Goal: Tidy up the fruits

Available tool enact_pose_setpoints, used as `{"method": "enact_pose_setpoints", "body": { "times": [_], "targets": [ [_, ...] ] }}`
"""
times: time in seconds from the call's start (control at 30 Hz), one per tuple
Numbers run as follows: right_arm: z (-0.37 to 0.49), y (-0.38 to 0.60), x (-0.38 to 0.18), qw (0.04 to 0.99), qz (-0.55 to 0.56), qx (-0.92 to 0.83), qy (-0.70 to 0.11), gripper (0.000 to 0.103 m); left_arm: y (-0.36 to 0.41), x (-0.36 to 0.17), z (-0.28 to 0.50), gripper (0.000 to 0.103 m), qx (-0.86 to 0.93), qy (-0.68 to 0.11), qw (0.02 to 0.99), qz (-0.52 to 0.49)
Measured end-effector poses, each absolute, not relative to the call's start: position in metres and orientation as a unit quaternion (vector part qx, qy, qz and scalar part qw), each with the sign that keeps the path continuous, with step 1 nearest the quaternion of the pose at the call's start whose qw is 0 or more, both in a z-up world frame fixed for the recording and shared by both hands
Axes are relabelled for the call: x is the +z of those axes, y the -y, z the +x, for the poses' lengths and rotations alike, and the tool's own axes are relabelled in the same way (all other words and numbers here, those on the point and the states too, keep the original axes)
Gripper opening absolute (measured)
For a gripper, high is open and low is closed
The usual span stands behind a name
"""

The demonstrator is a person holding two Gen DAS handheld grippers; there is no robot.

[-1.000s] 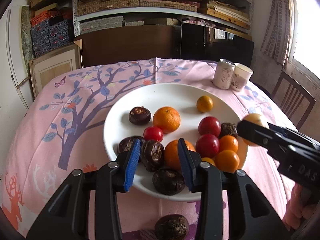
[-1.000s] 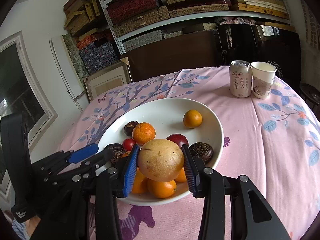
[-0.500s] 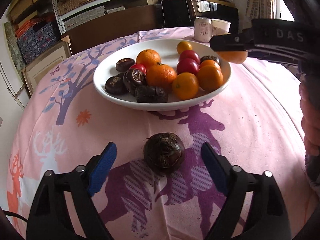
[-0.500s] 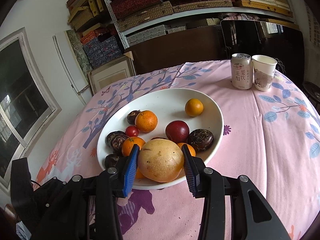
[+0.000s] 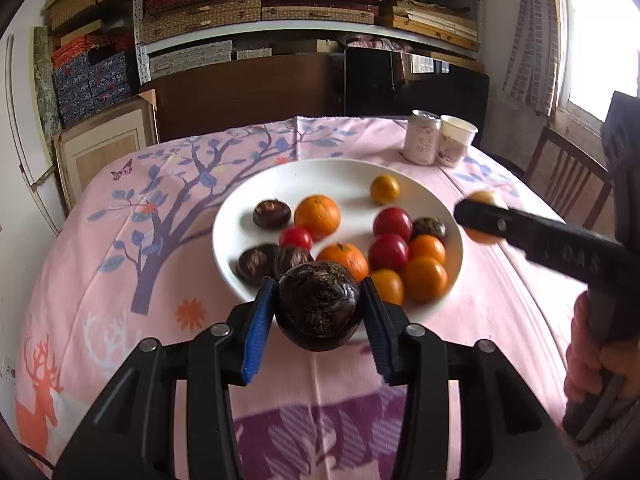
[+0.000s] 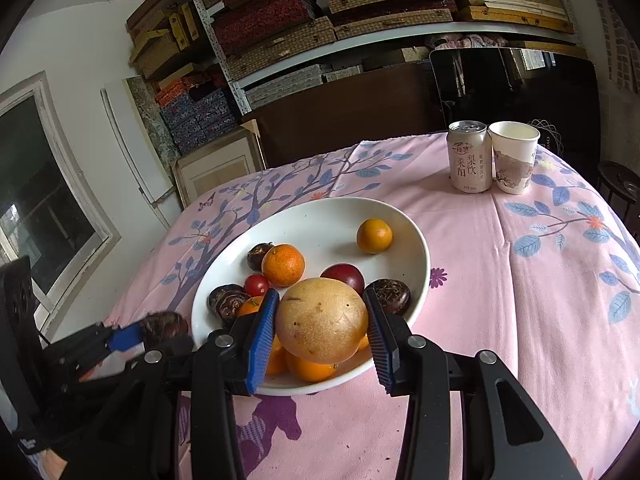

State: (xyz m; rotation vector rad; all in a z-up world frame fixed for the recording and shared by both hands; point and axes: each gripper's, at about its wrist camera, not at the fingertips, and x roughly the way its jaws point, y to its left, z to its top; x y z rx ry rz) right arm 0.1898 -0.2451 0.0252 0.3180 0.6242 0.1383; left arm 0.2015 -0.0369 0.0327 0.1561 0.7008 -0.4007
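A white plate (image 5: 340, 172) on the pink tablecloth holds several oranges, red fruits and dark brown wrinkled fruits. My left gripper (image 5: 317, 286) hovers at the plate's near rim. Its jaws are closing, and both blue pads press a dark brown fruit (image 5: 318, 308) that is lifted off the cloth. In the right wrist view this gripper (image 6: 132, 336) and its fruit (image 6: 164, 326) sit left of the plate (image 6: 328, 220). My right gripper (image 6: 320, 300) is shut on a round golden-brown fruit (image 6: 322, 326) above the plate's near right side.
A drink can (image 6: 469, 156) and a paper cup (image 6: 514, 156) stand together at the table's far right. A wooden chair (image 5: 568, 184) is beyond the right edge. A person's hand (image 5: 588, 360) grips the right gripper's handle. Shelves with boxes fill the back wall.
The left gripper drew back from the plate, opened around a dark fruit lying on the cloth, then closed on it and raised it toward the plate. The right gripper kept its golden fruit, nearly still.
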Motion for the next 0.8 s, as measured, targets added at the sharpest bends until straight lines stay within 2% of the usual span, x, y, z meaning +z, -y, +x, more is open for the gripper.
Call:
{"method": "enact_pose_setpoints", "body": {
  "times": [0.13,0.17,0.2,0.23,0.27,0.43,0.57,0.8],
  "targets": [
    [0.208,0.242,0.023,0.935,0.156,0.068,-0.310,0.043,0.046,0.031,0.246,0.043,-0.183,-0.349,0.918,0.053],
    [0.212,0.239,0.022,0.936,0.155,0.076,-0.308,0.044,0.046,0.028,0.254,0.046,-0.177,-0.348,0.920,0.042],
    [0.215,0.237,0.021,0.937,0.155,0.085,-0.303,0.044,0.045,0.025,0.259,0.063,-0.172,-0.349,0.921,0.033],
    [0.217,0.237,0.020,0.938,0.154,0.089,-0.297,0.049,0.044,0.022,0.261,0.085,-0.170,-0.348,0.922,0.030],
    [0.217,0.236,0.019,0.940,0.151,0.085,-0.294,0.057,0.043,0.021,0.259,0.091,-0.168,-0.342,0.924,0.038],
    [0.208,0.243,0.022,0.942,0.162,0.077,-0.283,0.058,0.030,0.021,0.249,0.098,-0.149,-0.338,0.928,0.048],
    [0.188,0.253,0.017,0.942,0.172,0.060,-0.281,0.075,0.014,0.019,0.231,0.098,-0.156,-0.343,0.926,0.023],
    [0.153,0.261,-0.001,0.929,0.188,0.045,-0.315,0.079,-0.005,-0.002,0.176,0.098,-0.146,-0.369,0.918,0.012]
  ]
}}
